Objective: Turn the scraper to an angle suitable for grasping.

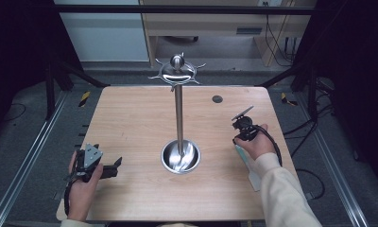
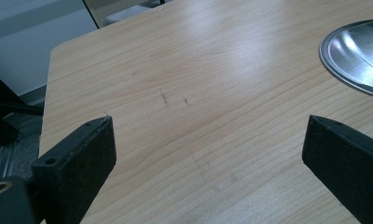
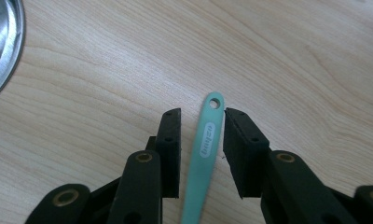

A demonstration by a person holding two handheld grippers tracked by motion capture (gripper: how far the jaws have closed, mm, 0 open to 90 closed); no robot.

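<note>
Here the teal handle lies untouched between the fingers.

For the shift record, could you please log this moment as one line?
right gripper: open, astride mint green handle | handle: flat on table | left gripper: open, empty | steel stand: upright at table centre

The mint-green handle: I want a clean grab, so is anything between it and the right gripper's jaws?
Nothing visible. The mint-green handle lies flat on the table inside the right gripper, a bare gap on each side. The metal stand's dish sits well off to the side.
</note>
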